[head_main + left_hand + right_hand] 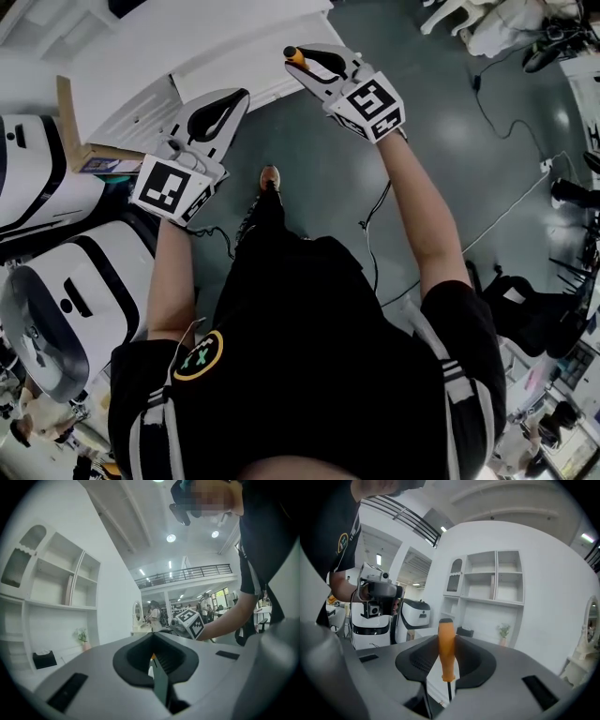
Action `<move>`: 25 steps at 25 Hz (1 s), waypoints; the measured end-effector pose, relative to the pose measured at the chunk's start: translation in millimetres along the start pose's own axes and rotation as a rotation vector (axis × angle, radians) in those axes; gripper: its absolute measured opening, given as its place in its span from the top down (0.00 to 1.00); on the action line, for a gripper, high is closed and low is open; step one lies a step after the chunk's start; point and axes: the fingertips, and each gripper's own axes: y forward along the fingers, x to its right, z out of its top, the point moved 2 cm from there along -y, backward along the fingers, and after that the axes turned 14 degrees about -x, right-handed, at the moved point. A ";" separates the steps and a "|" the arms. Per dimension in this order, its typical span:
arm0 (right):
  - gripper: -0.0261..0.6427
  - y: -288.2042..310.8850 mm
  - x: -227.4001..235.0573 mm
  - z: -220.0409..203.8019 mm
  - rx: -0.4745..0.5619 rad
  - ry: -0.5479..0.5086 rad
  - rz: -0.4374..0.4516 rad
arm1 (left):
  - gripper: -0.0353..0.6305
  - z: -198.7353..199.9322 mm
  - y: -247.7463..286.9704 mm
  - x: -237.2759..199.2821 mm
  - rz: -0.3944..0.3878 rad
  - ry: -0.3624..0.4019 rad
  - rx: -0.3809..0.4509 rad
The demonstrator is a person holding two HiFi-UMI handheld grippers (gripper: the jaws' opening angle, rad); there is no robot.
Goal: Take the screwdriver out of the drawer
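My right gripper [446, 644] has its jaws narrowly parted, ribbed black pads clamped on the screwdriver [446, 652]. The handle is smooth orange plastic, cylindrical and dark-capped on top. It stands upright in my view, with a thin dark metal shaft below. The tool is held in the air by the white cabinet [234, 47]. My left gripper [154, 660], a matte grey shell, has its jaws together and empty.

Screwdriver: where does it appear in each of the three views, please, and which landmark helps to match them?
Head view: top centre, the screwdriver held in the jaws of the right gripper.
Left gripper view: not made out; only that gripper's marker cube shows.
Right gripper view: centre, upright between the jaws.
Landmark: the white shelf, in both gripper views.
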 end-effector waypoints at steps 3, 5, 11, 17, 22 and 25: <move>0.77 -34.9 -20.8 3.9 0.025 0.014 -0.008 | 0.92 12.2 -10.8 25.5 -0.002 0.002 0.020; 0.77 -56.5 -35.8 6.5 0.040 0.015 -0.008 | 0.92 17.8 -17.7 42.2 -0.004 0.007 0.030; 0.77 -122.6 -82.6 11.2 0.077 0.026 -0.015 | 0.92 22.6 -38.5 93.8 0.007 0.027 0.032; 0.77 -176.9 -123.6 7.4 0.096 0.035 -0.018 | 0.92 28.9 -60.3 143.5 0.004 0.011 0.030; 0.77 -208.6 -142.4 7.2 0.116 0.058 -0.025 | 0.92 38.5 -71.0 170.7 -0.004 0.011 0.031; 0.77 -220.6 -152.8 9.3 0.129 0.075 -0.033 | 0.92 41.6 -77.1 178.1 -0.012 0.015 0.034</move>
